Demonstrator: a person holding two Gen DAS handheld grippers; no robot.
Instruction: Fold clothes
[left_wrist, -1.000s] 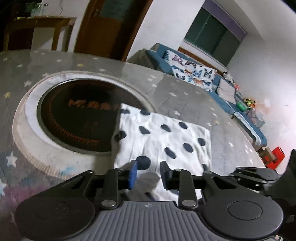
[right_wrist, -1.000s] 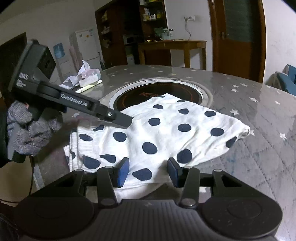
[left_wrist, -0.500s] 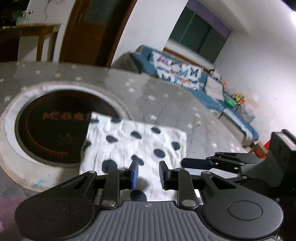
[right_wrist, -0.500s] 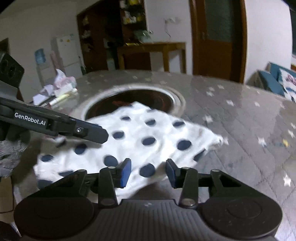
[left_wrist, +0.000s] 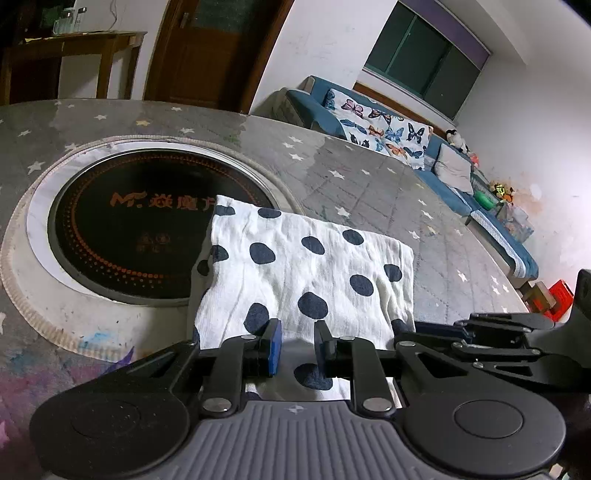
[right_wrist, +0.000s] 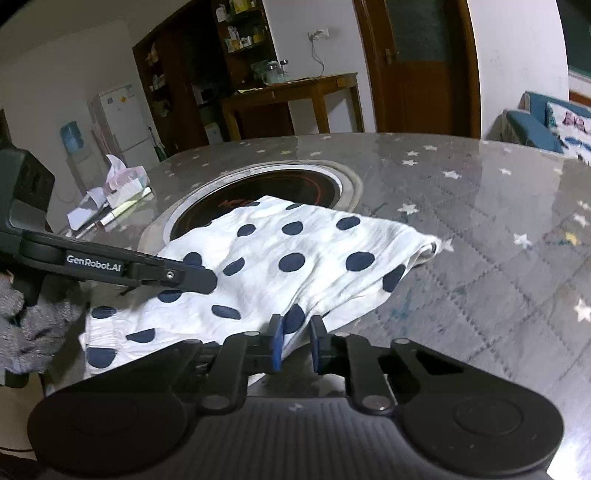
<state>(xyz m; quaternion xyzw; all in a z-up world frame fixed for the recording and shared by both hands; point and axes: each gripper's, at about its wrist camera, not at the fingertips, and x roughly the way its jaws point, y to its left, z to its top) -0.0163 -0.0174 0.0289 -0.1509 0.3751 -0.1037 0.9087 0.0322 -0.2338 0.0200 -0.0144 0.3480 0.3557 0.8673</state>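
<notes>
Two tongs on one garment (left_wrist: 306, 266): white cloth with dark dots, lying on the tabletop (right_wrist: 480, 229), far end overlapping the round hob (left_wrist: 122, 229) set into it. It's already doubled into a rough rectangle, layered edges showing at the corner away from the hob, so I'd judge at least one fold done.

Left tongs (left_wrist: 297, 345) sit at the cloth's near edge, jaws closing, narrow gap; fabric lies between the pads, but I can't tell if they pinch it yet. In the right view they reach in low over the cloth from the side.

Right tongs (right_wrist: 295, 341) are at the near edge too, jaws closing with a fold of cloth bunched between them; it looks caught.

Left to do, my read: lift the near edge and carry it toward the hob for another fold, then flatten.
</notes>
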